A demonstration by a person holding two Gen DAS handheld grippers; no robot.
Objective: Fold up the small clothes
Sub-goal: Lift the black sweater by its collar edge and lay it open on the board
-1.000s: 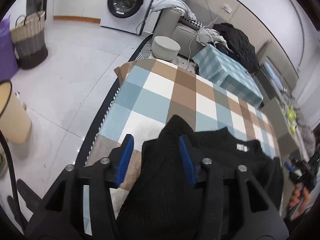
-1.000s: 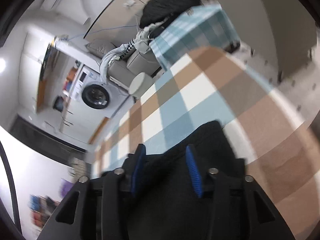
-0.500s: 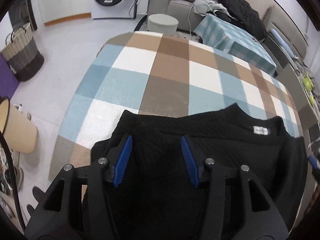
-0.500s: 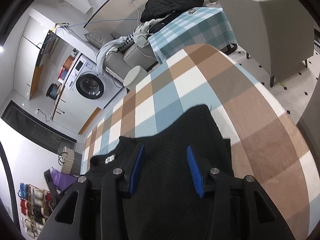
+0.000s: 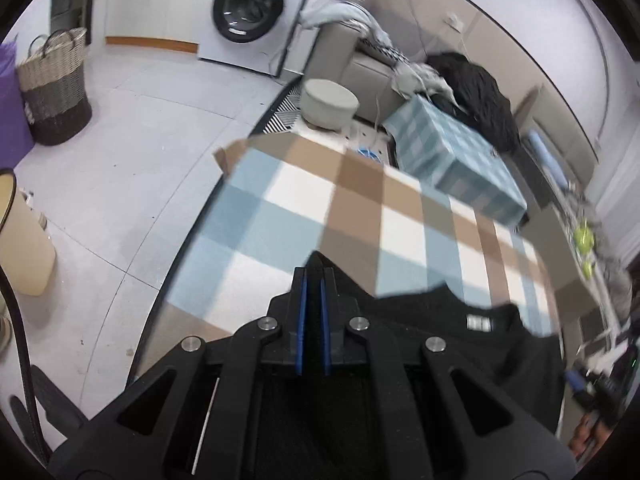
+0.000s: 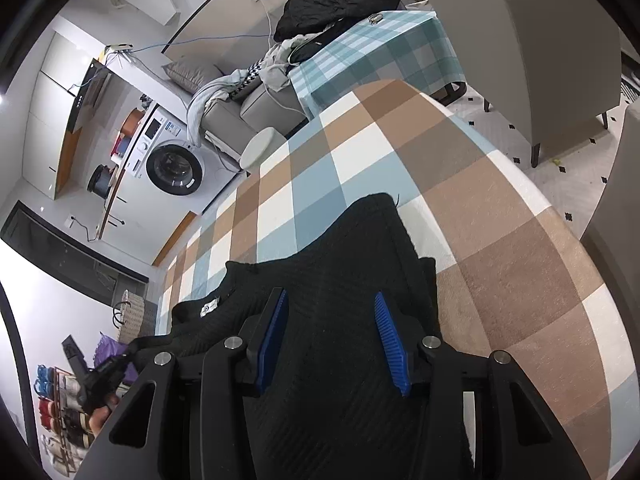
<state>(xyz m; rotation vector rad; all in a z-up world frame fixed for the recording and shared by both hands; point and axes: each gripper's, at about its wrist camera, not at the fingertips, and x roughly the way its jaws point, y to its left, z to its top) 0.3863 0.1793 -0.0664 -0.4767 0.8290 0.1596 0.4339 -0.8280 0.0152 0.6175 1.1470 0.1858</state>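
A small black knit garment point(image 6: 352, 264) with a white neck label point(image 6: 209, 307) lies on the checked tablecloth point(image 6: 400, 152). My left gripper point(image 5: 313, 276) is shut on an edge of the garment point(image 5: 460, 320) and holds it raised above the checked tablecloth point(image 5: 360, 200). My right gripper point(image 6: 330, 300) is open, its blue pads point(image 6: 388, 332) spread just above the garment's right part. The left gripper also shows at the far left of the right wrist view point(image 6: 92, 376).
A round pale stool point(image 5: 329, 102), a sofa with clothes point(image 5: 400, 68) and a second checked table point(image 5: 456, 160) stand beyond the table. A woven basket point(image 5: 54, 88) and a washing machine point(image 5: 252, 12) are on the left floor. A grey cabinet point(image 6: 532, 40) stands at right.
My left gripper has closed on the garment's edge and lifted it, with the view swinging up. My right gripper stays open over the garment and has barely moved.
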